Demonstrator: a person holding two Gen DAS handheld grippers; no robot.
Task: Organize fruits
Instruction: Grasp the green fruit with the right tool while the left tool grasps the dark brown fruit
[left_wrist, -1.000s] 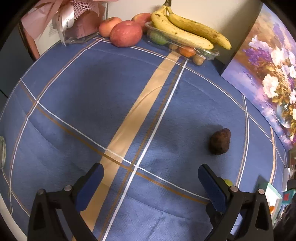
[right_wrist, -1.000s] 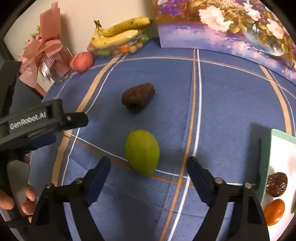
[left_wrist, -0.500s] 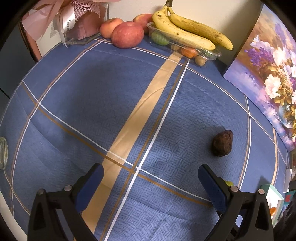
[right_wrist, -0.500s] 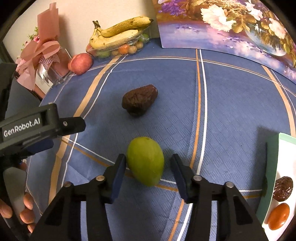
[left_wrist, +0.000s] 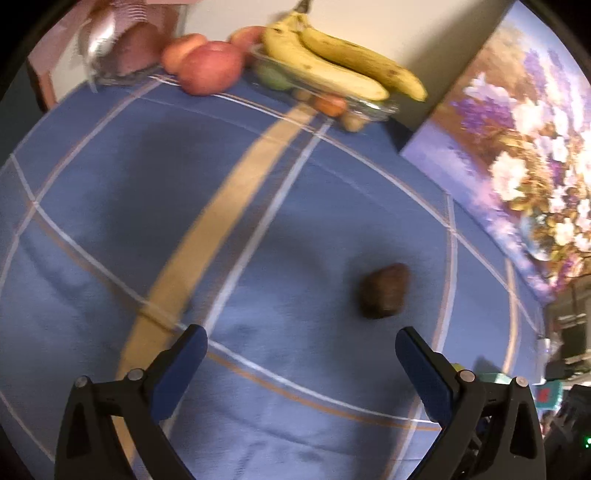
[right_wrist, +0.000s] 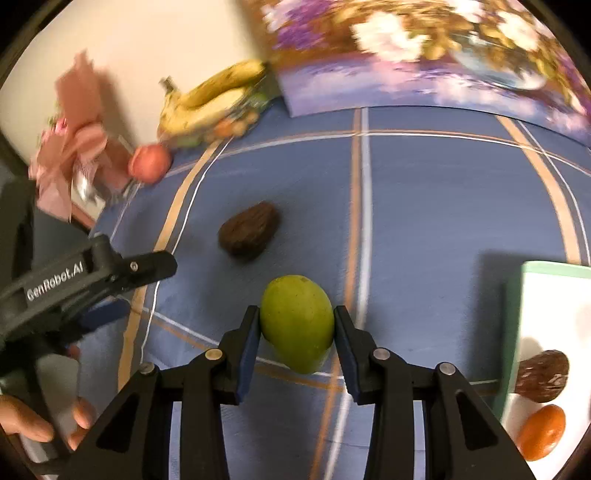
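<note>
Blue cloth (right_wrist: 443, 221) with tan and white stripes. Smooth green mango (right_wrist: 297, 323), egg-shaped, pinched between right gripper (right_wrist: 297, 332) pads, jaws closing. Left gripper (left_wrist: 301, 360) wide open, empty, near wrinkled brown fruit (left_wrist: 384, 295).

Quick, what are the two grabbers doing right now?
Left gripper: open, holding nothing.
Right gripper: jaws closing, pads already pressing the green fruit.

**Two wrist views over one blue cloth**

The brown fruit (left_wrist: 384, 290) (right_wrist: 248, 229) is being viewed steeply downward by both fisheye cameras, from close above the tablecloth (left_wrist: 110, 184) (right_wrist: 443, 206). Beyond it, the bananas (left_wrist: 343, 66) (right_wrist: 210, 96) and the flower painting (left_wrist: 517, 155) (right_wrist: 424, 62) are being shared.
</note>
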